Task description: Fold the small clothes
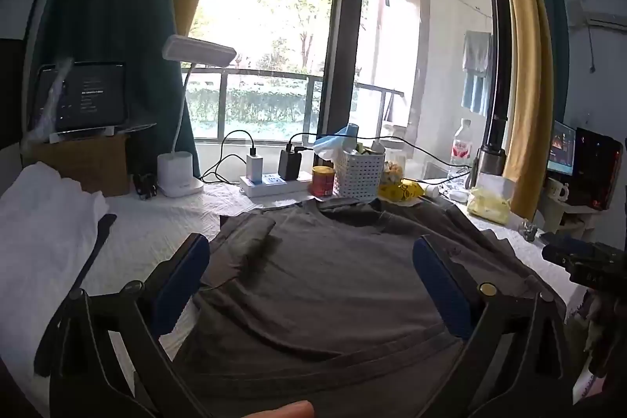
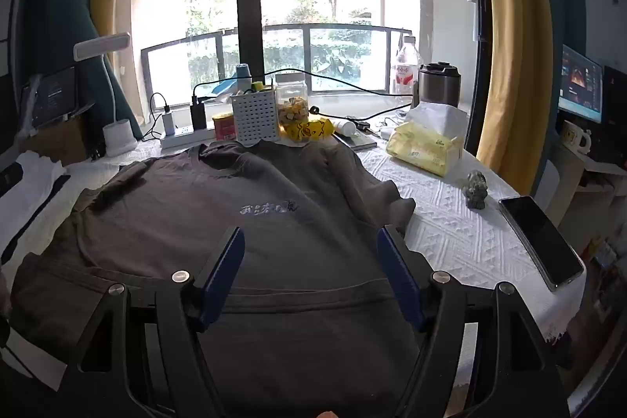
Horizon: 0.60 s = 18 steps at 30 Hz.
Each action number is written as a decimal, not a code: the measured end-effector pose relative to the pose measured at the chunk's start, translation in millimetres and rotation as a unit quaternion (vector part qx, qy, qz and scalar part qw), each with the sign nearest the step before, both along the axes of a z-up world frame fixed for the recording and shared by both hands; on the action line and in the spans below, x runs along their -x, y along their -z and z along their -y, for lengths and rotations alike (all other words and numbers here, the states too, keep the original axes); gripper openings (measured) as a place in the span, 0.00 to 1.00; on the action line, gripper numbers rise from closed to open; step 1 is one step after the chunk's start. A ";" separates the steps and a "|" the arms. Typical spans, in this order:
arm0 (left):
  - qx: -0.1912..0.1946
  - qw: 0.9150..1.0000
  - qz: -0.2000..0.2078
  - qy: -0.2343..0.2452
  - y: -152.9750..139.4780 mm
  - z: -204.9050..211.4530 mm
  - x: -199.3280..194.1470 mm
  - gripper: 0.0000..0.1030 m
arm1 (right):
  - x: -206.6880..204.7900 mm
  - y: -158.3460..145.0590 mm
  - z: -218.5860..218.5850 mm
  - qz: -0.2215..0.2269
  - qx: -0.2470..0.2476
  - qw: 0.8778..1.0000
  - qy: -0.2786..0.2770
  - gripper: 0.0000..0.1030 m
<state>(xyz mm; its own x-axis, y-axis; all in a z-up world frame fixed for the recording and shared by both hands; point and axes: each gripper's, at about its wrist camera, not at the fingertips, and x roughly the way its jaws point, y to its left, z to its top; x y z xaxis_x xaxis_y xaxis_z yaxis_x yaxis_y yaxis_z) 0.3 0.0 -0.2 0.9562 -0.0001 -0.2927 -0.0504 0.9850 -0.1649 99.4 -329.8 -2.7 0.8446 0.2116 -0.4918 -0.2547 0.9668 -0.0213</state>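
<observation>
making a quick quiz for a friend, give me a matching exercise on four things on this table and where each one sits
Things:
1. grey t-shirt
2. phone
3. white clothes
4. tissue pack

Places:
A. by the table's right edge, screen dark
B. spread flat in the middle
C. back right, near the yellow curtain
D. piled at the left

Pairs: 1-B, 2-A, 3-D, 4-C

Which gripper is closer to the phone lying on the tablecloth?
Right. The right gripper hangs over the grey T-shirt with the phone just off to its right; the left gripper is further left over the shirt, where no phone shows.
</observation>
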 end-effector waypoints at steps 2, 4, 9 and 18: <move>-0.004 1.000 -0.006 -0.002 0.9 -1.4 -0.2 0.99 | 0.0 0.0 -0.1 0.004 -0.003 1.000 0.000 0.71; -0.005 1.000 -0.008 -0.004 1.6 -5.7 0.3 0.99 | -0.1 0.2 -0.2 0.003 -0.002 1.000 0.000 0.71; -0.017 1.000 0.003 -0.003 -2.4 -1.7 4.0 0.99 | -0.6 0.2 -0.8 0.003 0.000 1.000 0.000 0.71; -0.017 1.000 -0.003 -0.012 0.2 -0.2 3.1 0.99 | 0.1 0.0 -2.2 0.003 0.001 1.000 0.000 0.71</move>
<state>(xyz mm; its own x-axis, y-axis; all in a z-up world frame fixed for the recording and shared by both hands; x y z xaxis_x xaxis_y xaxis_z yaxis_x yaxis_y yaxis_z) -2.8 0.2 -0.4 0.9541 0.0326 -0.2976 -0.0744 0.9887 -0.1301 99.3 -327.6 -2.6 0.8474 0.2108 -0.4873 -0.2550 0.9666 -0.0254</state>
